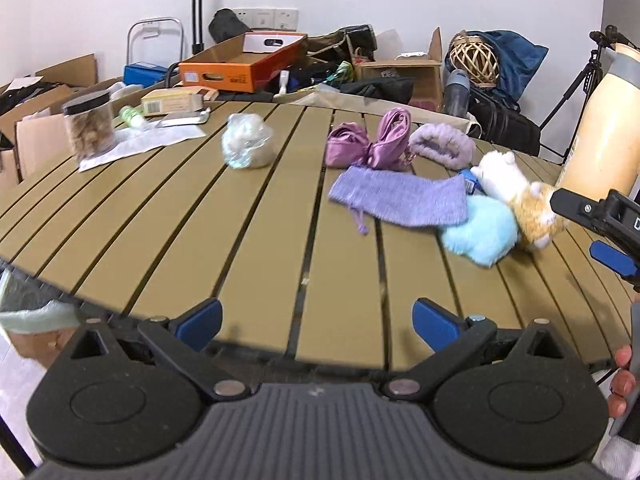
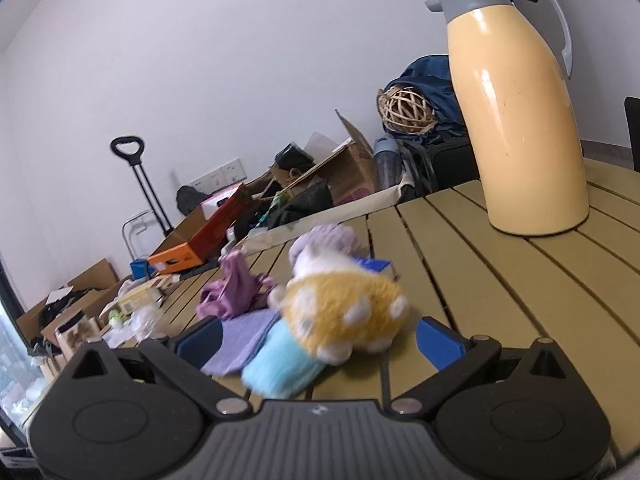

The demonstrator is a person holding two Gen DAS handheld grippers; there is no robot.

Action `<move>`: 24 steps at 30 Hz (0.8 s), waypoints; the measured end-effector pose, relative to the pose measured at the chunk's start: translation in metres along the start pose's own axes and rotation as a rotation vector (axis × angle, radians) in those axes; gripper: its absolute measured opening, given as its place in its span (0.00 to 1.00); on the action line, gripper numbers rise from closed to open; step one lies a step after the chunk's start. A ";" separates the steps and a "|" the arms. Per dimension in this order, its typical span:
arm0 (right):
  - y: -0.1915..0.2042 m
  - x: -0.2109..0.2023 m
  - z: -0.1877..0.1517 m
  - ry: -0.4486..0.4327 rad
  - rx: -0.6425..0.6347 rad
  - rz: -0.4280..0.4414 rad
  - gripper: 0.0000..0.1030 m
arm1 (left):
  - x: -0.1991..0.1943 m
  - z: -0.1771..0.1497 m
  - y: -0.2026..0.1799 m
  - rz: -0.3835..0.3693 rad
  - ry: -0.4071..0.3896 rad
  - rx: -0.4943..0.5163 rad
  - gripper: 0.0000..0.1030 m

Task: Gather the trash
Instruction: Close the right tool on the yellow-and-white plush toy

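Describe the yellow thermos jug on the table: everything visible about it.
The thermos jug is tall and cream-yellow with a glossy, plastic-looking body, a grey collar, spout and handle, and a yellow lid with a small yellow tab. It stands upright on the slatted table, apart from the plush toys. Nothing grips it.

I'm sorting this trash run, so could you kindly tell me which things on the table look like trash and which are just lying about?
Likely trash (a judgement):
- crumpled plastic bag
- white paper sheet
- small green bottle

Just lying about:
- plush toy
- light blue fluffy item
- purple knitted cloth
- purple satin pouch
- yellow thermos
- snack jar
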State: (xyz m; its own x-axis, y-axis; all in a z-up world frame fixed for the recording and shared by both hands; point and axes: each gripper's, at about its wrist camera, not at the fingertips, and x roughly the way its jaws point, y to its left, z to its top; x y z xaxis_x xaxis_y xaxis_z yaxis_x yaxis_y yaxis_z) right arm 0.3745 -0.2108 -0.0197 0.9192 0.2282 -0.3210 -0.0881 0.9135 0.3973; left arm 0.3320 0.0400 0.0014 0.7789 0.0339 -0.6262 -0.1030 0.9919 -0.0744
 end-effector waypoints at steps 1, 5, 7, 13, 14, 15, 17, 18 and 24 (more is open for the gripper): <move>-0.002 0.005 0.004 -0.003 0.006 -0.002 1.00 | 0.004 0.004 -0.002 -0.002 -0.001 0.001 1.00; -0.009 0.027 0.013 0.031 0.028 0.000 1.00 | 0.018 0.020 -0.008 -0.018 0.000 -0.003 1.00; -0.010 0.036 0.016 0.046 0.026 -0.007 1.00 | 0.025 0.027 -0.009 -0.033 0.008 -0.016 1.00; -0.014 0.061 0.029 0.098 0.057 -0.034 1.00 | 0.037 0.038 -0.003 -0.057 0.016 -0.070 1.00; -0.015 0.065 0.030 0.109 0.064 -0.034 1.00 | 0.039 0.038 -0.003 -0.058 0.020 -0.074 1.00; -0.017 0.068 0.029 0.122 0.070 -0.034 1.00 | 0.040 0.038 -0.003 -0.058 0.025 -0.075 1.00; -0.018 0.075 0.026 0.149 0.083 -0.033 1.00 | 0.044 0.038 -0.003 -0.054 0.034 -0.075 1.00; -0.018 0.077 0.026 0.159 0.088 -0.032 1.00 | 0.046 0.037 -0.002 -0.052 0.038 -0.077 1.00; -0.010 0.085 0.020 0.171 0.067 -0.067 1.00 | 0.047 0.035 0.004 -0.047 0.045 -0.090 1.00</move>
State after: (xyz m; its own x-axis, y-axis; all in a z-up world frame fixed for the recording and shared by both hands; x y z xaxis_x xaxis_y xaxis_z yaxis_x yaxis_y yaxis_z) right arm 0.4610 -0.2071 -0.0340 0.8431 0.2269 -0.4875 0.0020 0.9053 0.4248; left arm 0.3895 0.0498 -0.0009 0.7558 -0.0203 -0.6545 -0.1232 0.9773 -0.1726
